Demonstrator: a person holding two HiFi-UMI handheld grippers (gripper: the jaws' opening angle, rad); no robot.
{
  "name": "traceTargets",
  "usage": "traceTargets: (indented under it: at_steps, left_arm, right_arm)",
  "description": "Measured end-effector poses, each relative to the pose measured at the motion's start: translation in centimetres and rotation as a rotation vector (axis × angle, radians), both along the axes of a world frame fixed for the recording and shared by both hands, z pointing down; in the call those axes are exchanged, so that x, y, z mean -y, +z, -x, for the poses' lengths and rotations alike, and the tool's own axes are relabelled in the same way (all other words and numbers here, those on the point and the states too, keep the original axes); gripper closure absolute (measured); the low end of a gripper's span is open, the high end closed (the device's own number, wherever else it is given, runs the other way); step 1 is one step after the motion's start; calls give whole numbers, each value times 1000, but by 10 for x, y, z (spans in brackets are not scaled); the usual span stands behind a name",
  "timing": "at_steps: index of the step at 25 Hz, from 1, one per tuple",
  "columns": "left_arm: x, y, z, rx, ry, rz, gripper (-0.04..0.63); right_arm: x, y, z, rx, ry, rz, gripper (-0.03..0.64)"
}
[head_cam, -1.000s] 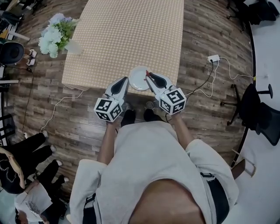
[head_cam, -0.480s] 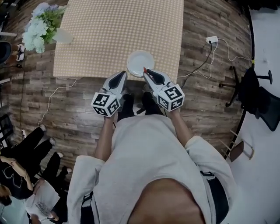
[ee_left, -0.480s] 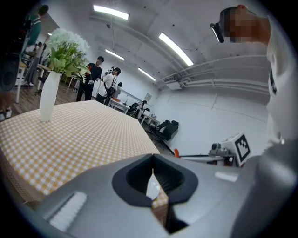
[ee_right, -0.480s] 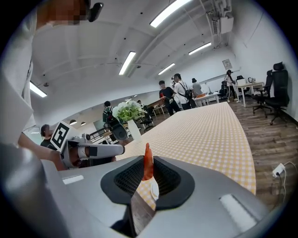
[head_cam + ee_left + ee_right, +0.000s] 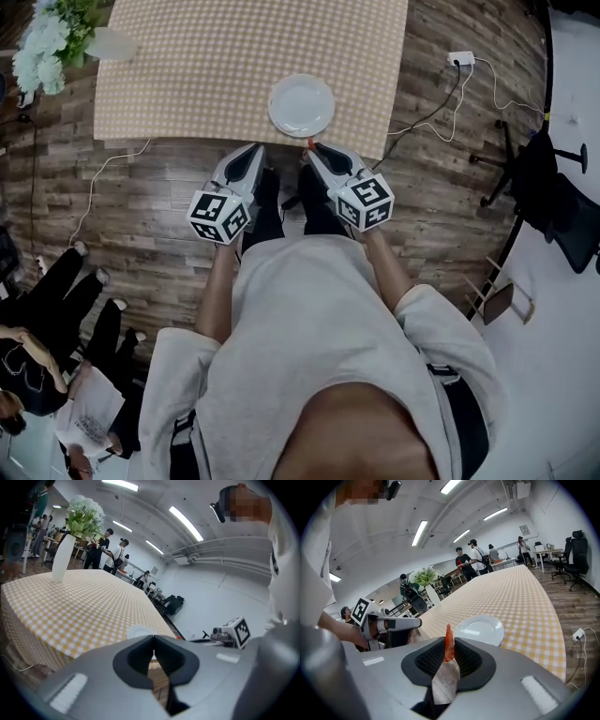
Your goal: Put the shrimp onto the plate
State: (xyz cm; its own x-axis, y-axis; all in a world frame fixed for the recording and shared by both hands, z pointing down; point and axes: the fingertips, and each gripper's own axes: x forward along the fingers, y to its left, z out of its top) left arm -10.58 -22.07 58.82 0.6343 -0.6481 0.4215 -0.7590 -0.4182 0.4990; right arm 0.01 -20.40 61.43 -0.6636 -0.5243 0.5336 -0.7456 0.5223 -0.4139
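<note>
The right gripper (image 5: 311, 148) is clamped on an orange shrimp (image 5: 448, 645), which stands upright between its jaws over the wooden floor (image 5: 159, 225), just short of the table's (image 5: 187, 84) near edge. Beside it is the left gripper (image 5: 255, 148), jaws together. Just past the edge lies a white plate (image 5: 279, 118). Open checked cloth stretches beyond. A vase of flowers (image 5: 52, 42) stands at the far left corner.

A wood-plank floor (image 5: 169, 225) runs under a long counter (image 5: 216, 66) draped in yellow checked cloth, with a white vase of flowers (image 5: 111, 43) at its far corner. A black office chair (image 5: 561, 217) stands to the right, near a white power strip (image 5: 459, 58). Strip lights (image 5: 420, 532) cross the pale ceiling.
</note>
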Motion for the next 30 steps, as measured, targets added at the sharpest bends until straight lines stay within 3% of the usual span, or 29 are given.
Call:
traceTargets:
  at_steps: [8,20,26,30]
  left_arm:
    - [-11,9,0,-19,-10,26,586]
    - [-25,6,4,-54,-50,47,586]
    - [-23,3,11,-62,-78,41,586]
    - [-25,6,14,-61,-87,44,586]
  right_arm:
    - [7,24,5,-50,-32,19,555]
    - [77,40,15,-166,-150,-29,555]
    - [94,49,21,-357,-356,-100,555]
    - [88,62,25,-607,-637,-214,555]
